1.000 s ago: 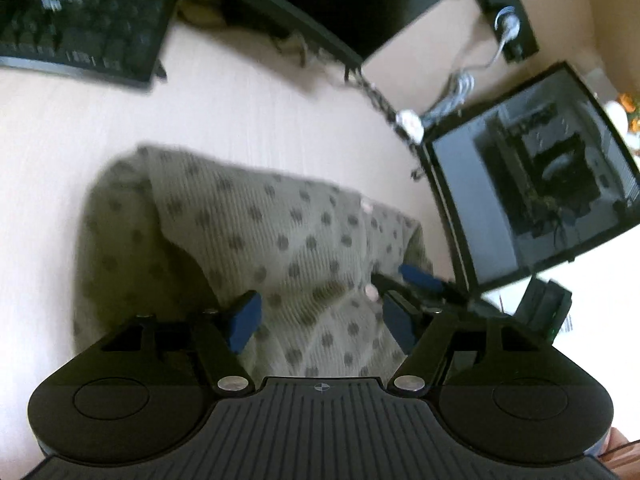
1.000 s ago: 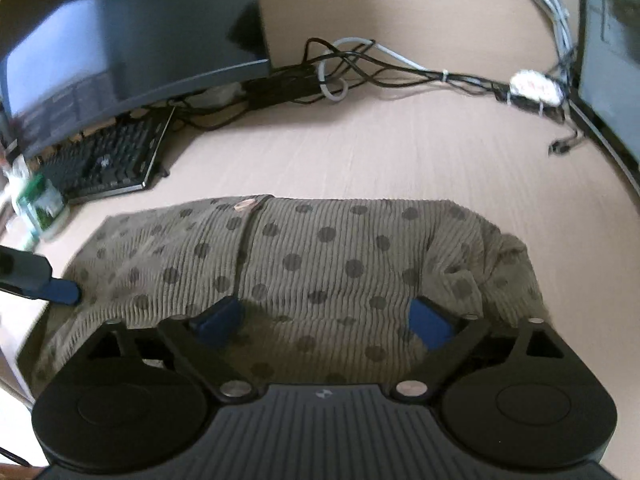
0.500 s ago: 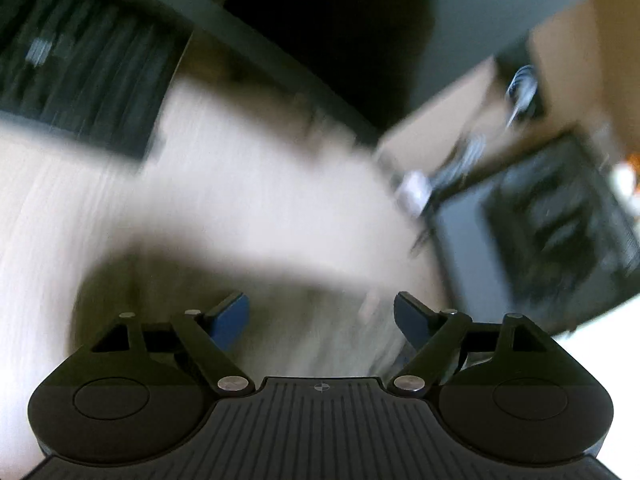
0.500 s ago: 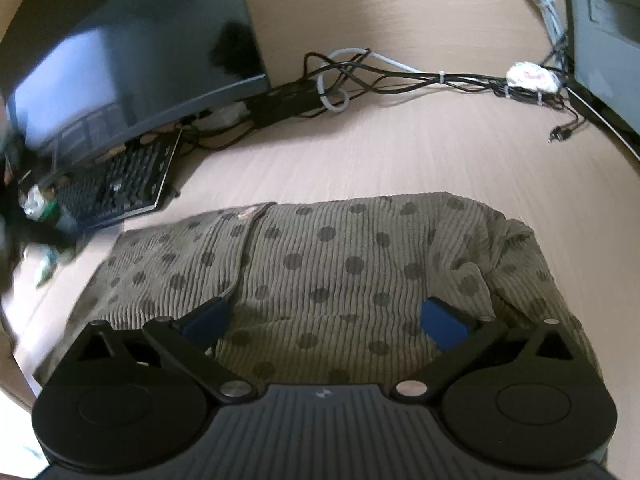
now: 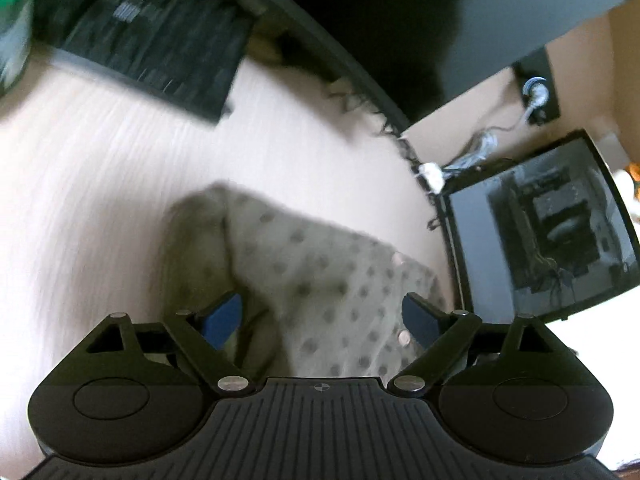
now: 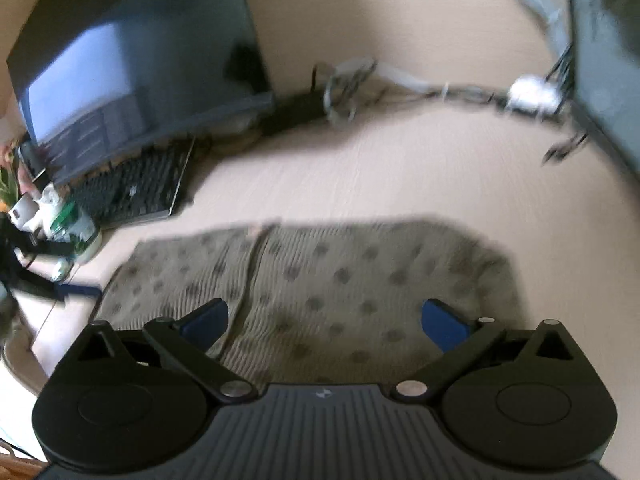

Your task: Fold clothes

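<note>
At the far left of the right wrist view a black keyboard (image 6: 132, 190) sits pushed back under a dark monitor (image 6: 132, 68), which leaves the middle of the pale worktop (image 6: 360, 168) free for folding. There the olive dotted garment (image 6: 320, 280) lies flat in a compact, roughly rectangular shape, one layer lapped over another along a seam, so it looks at least partly folded. The left tool (image 5: 320, 316) hangs over it with jaws spread wide and nothing held; the right tool (image 6: 326, 318) hangs likewise, wide apart and empty. A dark-glass computer case (image 5: 552, 236) stands just right of the cloth.
</note>
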A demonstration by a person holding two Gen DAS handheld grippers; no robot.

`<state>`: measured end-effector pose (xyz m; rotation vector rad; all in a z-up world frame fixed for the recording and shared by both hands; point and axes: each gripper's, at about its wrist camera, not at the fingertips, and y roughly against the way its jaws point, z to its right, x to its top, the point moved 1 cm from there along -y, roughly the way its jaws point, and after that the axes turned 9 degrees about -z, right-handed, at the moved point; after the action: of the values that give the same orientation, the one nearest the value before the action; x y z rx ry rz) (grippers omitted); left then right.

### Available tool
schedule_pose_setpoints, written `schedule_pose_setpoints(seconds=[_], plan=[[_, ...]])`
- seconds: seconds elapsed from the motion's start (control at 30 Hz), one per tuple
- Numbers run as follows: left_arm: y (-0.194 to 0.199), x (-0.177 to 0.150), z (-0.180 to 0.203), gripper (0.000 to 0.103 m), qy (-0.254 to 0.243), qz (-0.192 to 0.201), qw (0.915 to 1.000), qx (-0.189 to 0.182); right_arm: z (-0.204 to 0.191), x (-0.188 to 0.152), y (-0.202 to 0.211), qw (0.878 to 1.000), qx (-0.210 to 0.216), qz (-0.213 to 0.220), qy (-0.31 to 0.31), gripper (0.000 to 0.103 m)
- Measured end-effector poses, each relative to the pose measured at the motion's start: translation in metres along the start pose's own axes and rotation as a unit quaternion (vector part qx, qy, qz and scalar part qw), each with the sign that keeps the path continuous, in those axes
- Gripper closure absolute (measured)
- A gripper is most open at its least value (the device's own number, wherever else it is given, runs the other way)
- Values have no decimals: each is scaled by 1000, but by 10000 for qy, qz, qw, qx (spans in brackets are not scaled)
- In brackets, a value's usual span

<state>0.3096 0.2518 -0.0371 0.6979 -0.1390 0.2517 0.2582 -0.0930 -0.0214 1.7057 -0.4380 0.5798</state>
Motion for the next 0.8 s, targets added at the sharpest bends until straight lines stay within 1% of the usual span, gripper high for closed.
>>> schedule_pose_setpoints(seconds=[0.07, 0.13, 0.17, 0.27, 0.37, 0.43, 0.47, 0.53, 0.6, 0.67, 0.7, 0.73, 0.8], plan=[[-4, -9, -10, 10, 117, -166, 9998, 22, 4, 0, 11, 9996, -232, 122, 69, 0], [-14, -6, -12, 10, 145, -129, 9998, 60, 8, -1, 23, 9985, -463, 244, 138, 0], [-19, -5, -12, 10, 162, -96, 9998, 56, 10, -4, 21, 9985, -517, 181, 85, 0], [-34, 0, -6, 9, 232, -11, 9996, -149, 9, -16, 8, 9976, -690, -86, 30, 0], [-43, 13, 3, 9, 253, 38, 9993, -281, 1, -25, 0, 9960, -877, -117, 96, 0], [-35, 26, 15, 9, 202, 240, 9981, -536, -3, -25, 0, 9954, -945, -93, 163, 0], [-27, 33, 23, 9, 115, 430, 9968, -670, -5, -25, -1, 9949, -976, -81, 225, 0], [-2, 47, 42, 9, -196, 999, 9907, -902, -7, -25, -3, 9939, -1050, -56, 330, 0], [21, 59, 54, 9, -406, 1457, 9846, -879, -8, -26, -5, 9932, -1092, -42, 407, 0], [35, 66, 58, 9, -459, 1614, 9834, -688, -9, -26, -7, 9928, -1112, -37, 447, 0], [39, 67, 60, 9, -504, 1610, 9838, -602, -8, -25, -7, 9931, -1092, -45, 429, 0], [38, 64, 61, 9, -564, 1496, 9857, -534, -7, -24, -8, 9934, -1071, -53, 409, 0], [30, 56, 59, 8, -664, 1152, 9903, -401, -5, -25, -6, 9942, -1010, -78, 363, 0]])
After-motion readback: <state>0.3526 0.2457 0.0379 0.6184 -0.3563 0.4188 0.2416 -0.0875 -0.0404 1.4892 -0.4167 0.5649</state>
